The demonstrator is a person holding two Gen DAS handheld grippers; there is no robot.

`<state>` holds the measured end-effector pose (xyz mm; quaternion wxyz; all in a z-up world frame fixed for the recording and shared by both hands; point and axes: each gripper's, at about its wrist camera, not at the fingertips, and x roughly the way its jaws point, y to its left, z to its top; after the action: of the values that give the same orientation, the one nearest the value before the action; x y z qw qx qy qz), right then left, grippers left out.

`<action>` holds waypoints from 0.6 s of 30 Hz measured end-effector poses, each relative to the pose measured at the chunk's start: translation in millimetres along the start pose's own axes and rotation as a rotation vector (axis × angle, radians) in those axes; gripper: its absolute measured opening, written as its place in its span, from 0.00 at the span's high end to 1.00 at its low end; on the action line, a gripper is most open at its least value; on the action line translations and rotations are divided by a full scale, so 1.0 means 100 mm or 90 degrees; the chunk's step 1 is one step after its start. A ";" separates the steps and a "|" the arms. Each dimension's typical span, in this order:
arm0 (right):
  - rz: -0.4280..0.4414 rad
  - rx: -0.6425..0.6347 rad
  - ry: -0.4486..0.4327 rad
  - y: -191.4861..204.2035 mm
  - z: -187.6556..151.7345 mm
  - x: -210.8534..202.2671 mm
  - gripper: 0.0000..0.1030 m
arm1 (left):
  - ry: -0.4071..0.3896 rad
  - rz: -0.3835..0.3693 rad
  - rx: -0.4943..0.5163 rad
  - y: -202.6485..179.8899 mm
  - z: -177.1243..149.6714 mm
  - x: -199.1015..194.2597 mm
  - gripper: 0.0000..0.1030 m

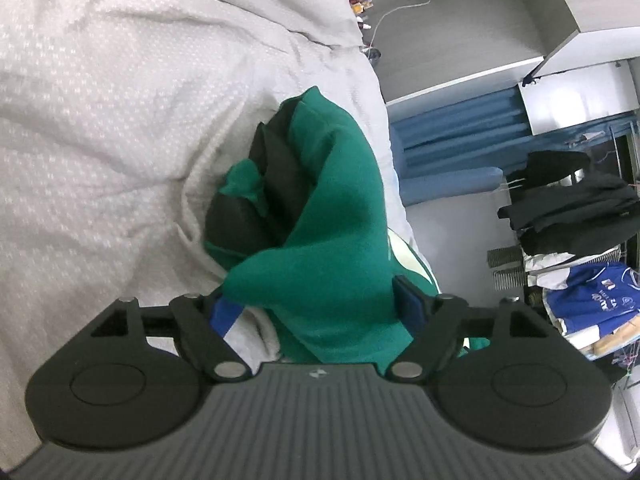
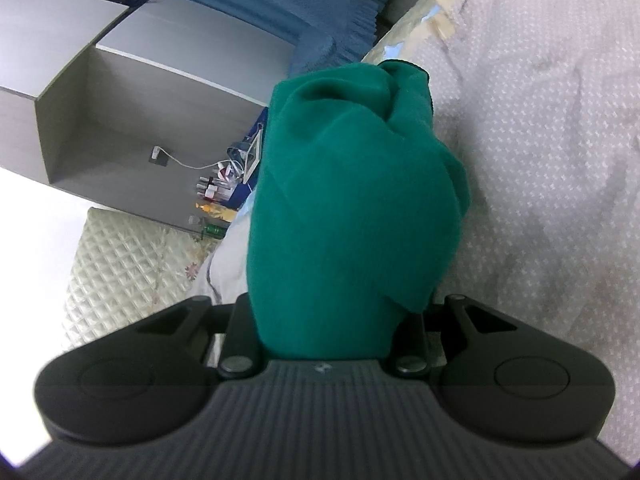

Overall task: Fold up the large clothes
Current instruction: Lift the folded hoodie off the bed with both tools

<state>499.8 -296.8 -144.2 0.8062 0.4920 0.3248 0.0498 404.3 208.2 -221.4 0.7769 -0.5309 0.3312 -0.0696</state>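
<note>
A green garment (image 1: 336,200) with a black part (image 1: 276,168) lies bunched on the white dotted bedcover (image 1: 100,100). In the left wrist view my left gripper (image 1: 316,304) stands with its jaws spread wide. A fold of the green cloth hangs between its blue pads (image 1: 410,300) without being pinched. In the right wrist view the green garment (image 2: 352,200) rises as a thick bundle straight out of my right gripper (image 2: 336,316). That gripper is shut on the bundle, and the cloth hides its fingertips. The bedcover (image 2: 540,120) lies to the right of it.
The bed's edge runs beside the garment. Past it are a blue curtain (image 1: 460,128), a grey cupboard (image 2: 120,92), small bottles and a charger cable (image 2: 188,166), a quilted mat (image 2: 132,264), and a rack of dark clothes (image 1: 568,204) with a blue jersey (image 1: 592,292).
</note>
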 end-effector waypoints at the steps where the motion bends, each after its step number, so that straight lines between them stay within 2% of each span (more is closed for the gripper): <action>1: -0.001 0.000 0.002 0.03 0.01 0.01 0.69 | 0.001 -0.002 -0.002 -0.03 -0.02 -0.02 0.19; 5: -0.001 -0.002 0.005 0.06 0.01 0.03 0.69 | 0.009 -0.022 -0.020 -0.06 -0.20 -0.20 0.17; 7: 0.000 0.007 0.006 0.02 0.01 0.05 0.69 | 0.024 -0.060 -0.053 0.01 -0.35 -0.26 0.17; 8: 0.000 0.011 0.005 0.02 0.01 0.06 0.69 | 0.036 -0.064 -0.066 0.01 -0.41 -0.24 0.17; 12: -0.001 0.010 0.000 0.02 -0.02 0.06 0.69 | 0.088 -0.085 -0.057 -0.13 -0.61 0.11 0.17; 14: 0.002 0.009 0.000 0.02 -0.02 0.05 0.69 | 0.096 -0.100 -0.064 -0.21 -0.67 0.32 0.15; 18: 0.009 0.023 0.003 -0.05 -0.04 0.03 0.69 | 0.098 -0.080 -0.063 -0.30 -0.80 0.66 0.15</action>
<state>499.2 -295.0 -151.0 0.7963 0.5085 0.3236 0.0511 415.0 103.0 -242.0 0.7163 -0.5813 0.3589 -0.1422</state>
